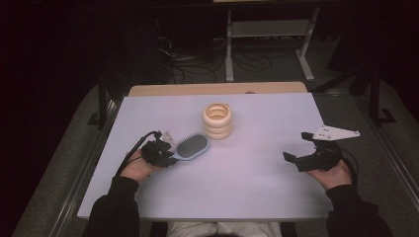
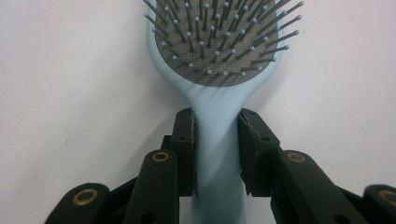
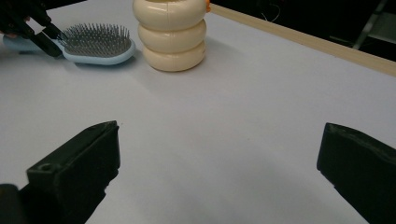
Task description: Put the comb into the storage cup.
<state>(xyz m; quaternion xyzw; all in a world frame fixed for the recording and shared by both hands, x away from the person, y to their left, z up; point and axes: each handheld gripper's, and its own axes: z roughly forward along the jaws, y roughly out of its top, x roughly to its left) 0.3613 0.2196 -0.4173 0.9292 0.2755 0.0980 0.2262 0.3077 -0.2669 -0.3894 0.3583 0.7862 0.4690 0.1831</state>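
Note:
A pale blue hairbrush (image 1: 191, 146) with grey bristles lies on the white table (image 1: 247, 173), left of centre. My left gripper (image 1: 170, 157) is shut on its handle; in the left gripper view both pads press the sides of the hairbrush (image 2: 217, 116) handle, bristle head pointing away. A cream ribbed cup (image 1: 217, 120) made of stacked rings stands upright just behind and to the right of the brush head. My right gripper (image 1: 295, 146) rests near the table's right side, open with nothing between its jaws. From it I see the hairbrush (image 3: 95, 44) and the cup (image 3: 170, 35) farther off.
A wooden strip (image 1: 217, 89) runs along the table's far edge. Beyond it are a metal desk frame (image 1: 269, 44) and cables on a dark floor. A grey three-cornered plate (image 1: 336, 132) sits on top of the right gripper.

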